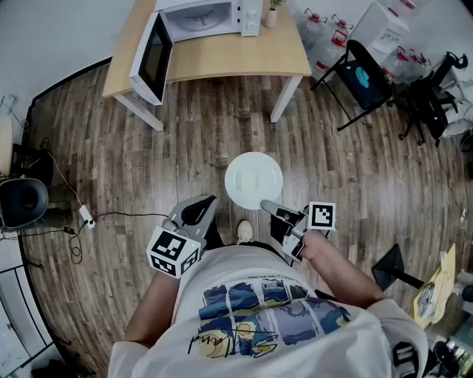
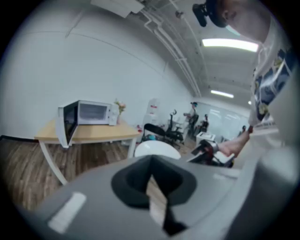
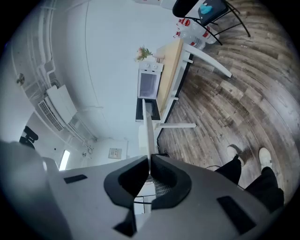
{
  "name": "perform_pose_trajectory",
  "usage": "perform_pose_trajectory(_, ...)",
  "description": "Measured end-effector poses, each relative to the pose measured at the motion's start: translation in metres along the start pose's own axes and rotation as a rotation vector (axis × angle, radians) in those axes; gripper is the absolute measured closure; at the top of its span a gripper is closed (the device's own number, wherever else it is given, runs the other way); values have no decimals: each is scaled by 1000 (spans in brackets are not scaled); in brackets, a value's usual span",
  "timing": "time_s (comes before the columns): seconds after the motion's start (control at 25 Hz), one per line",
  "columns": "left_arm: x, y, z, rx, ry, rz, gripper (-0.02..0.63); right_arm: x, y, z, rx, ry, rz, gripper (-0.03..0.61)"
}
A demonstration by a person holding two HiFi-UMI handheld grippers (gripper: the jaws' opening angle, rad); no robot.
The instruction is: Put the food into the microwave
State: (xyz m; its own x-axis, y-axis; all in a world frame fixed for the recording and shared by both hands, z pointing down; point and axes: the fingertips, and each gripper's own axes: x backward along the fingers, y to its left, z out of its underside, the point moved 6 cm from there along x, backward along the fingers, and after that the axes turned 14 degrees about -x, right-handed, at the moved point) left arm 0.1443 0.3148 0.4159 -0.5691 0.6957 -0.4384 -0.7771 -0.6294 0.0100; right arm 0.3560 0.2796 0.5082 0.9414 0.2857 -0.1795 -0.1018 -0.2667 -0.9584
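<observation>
A white plate (image 1: 253,180) with a pale piece of food (image 1: 251,179) at its middle hangs level over the wooden floor. My right gripper (image 1: 270,208) is shut on the plate's near rim; in the right gripper view the plate (image 3: 148,126) shows edge-on between the pads. My left gripper (image 1: 196,214) hangs just left of the plate, shut with nothing in it (image 2: 151,171). The white microwave (image 1: 211,16) stands on the wooden table (image 1: 229,63) ahead, its door (image 1: 151,59) swung open to the left. From the left gripper view I also see the microwave (image 2: 91,114) and the plate (image 2: 157,149).
A black folding chair (image 1: 362,77) and several water bottles (image 1: 325,33) stand to the table's right. A small plant pot (image 1: 271,15) sits beside the microwave. Cables (image 1: 81,218) and a black round object (image 1: 22,203) lie on the floor at left. My shoe (image 1: 244,231) is below the plate.
</observation>
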Motion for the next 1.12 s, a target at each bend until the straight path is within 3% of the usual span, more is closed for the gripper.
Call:
perform_pose_trajectory(0.28, -11, 41, -4, -14, -46, 25, 606, -31, 13, -22, 19, -27, -6, 565)
perform_pose_trajectory(0.64, -3, 152, -20, -40, -106, 74, 606, -118, 44, -58, 0, -101, 32, 565)
perform_pose_trajectory(1.12, 35, 286, -29, -105, -164, 135, 606, -242, 90, -112, -25, -236, -38, 565)
